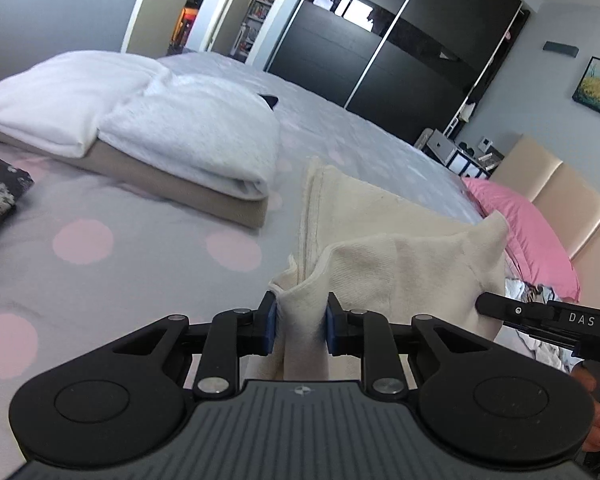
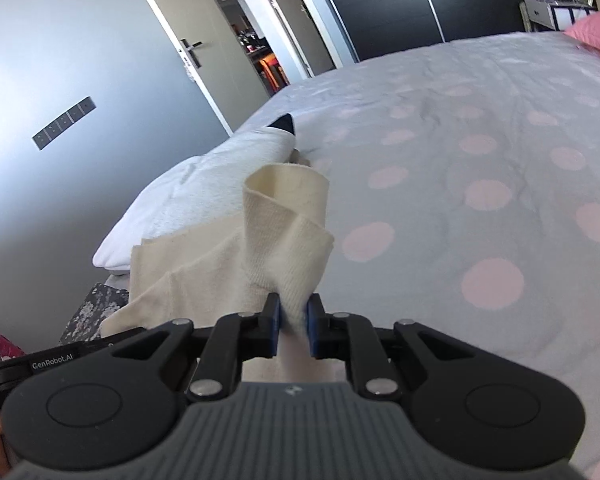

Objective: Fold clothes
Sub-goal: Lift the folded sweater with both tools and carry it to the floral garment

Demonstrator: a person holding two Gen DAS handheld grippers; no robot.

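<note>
Two grippers, left (image 1: 300, 322) and right (image 2: 293, 325), each clamped on the cream cloth (image 1: 396, 256). Cloth lifted above the dotted bedspread (image 1: 120, 264), just beside the folded white pile (image 1: 188, 132). Pink pillow (image 1: 528, 232) farther along the bedspread.

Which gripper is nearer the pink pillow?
Right. The right gripper holds the cream cloth beside the pink pillow; the left gripper grips farther away.

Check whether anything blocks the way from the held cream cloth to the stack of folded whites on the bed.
Nothing visible does. Both the left gripper and right gripper are shut on the cream cloth; only bare dotted bedspread lies between it and the folded stack.
</note>
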